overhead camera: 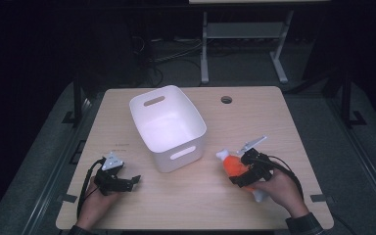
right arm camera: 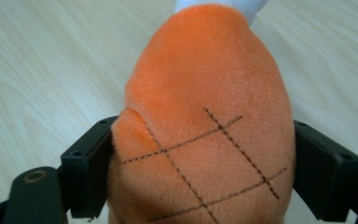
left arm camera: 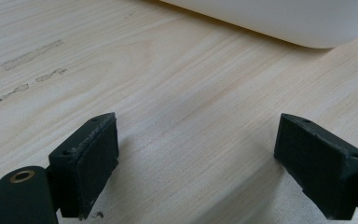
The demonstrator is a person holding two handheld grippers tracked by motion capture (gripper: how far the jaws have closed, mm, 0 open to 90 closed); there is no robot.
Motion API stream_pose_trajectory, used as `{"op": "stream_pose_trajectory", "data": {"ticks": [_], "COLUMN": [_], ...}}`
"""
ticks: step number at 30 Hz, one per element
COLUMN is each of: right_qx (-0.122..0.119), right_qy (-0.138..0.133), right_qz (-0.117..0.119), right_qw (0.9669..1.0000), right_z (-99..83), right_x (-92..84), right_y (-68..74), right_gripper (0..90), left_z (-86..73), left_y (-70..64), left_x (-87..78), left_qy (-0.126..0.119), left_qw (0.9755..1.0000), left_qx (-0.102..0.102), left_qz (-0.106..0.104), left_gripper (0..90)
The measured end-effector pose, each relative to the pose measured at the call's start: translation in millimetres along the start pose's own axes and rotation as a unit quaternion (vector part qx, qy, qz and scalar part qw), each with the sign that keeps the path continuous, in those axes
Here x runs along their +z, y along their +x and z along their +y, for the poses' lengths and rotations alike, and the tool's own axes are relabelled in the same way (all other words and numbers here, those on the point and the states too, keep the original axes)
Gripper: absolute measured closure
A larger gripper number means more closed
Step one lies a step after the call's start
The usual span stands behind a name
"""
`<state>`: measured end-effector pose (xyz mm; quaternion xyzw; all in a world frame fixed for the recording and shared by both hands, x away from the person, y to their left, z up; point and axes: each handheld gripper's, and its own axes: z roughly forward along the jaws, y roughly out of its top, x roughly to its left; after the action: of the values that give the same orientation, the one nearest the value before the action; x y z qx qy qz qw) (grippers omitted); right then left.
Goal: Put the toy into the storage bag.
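Orange plush toy | lies on the wooden table, right of the white bin | step: right gripper pinches its body, grasp made | next, likely: lift clear, carry over bin rim | look: soft orange fabric, stitched dark grid, white ends | left gripper spread wide, nothing between its jaws, rests near bin

A dim lab: bare wooden table, cables on grey floor, metal stand.
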<state>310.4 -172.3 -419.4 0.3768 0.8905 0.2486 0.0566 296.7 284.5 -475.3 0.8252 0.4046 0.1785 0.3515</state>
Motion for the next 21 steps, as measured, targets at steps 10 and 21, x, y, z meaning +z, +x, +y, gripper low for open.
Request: {"op": "stream_pose_trajectory", "data": {"ticks": [10,21], "right_qx": [0.002,0.006], "right_qy": [-0.009,-0.015], "right_qz": [0.000,0.000], "right_qw": [1.0000,0.9999], "right_z": [11.2,27.9], "right_x": [-2.7,-6.1], "right_y": [-4.6,-11.1], "right_gripper": [17.2,17.2], "left_z": [0.2,0.2], "left_y": [0.1,0.2], "left_x": [-0.3,-0.2], "left_qy": [0.002,0.002], "left_qw": [1.0000,1.0000], "left_qx": [0.000,0.001], "left_qz": [0.000,0.000], "left_gripper": [13.0,13.0]}}
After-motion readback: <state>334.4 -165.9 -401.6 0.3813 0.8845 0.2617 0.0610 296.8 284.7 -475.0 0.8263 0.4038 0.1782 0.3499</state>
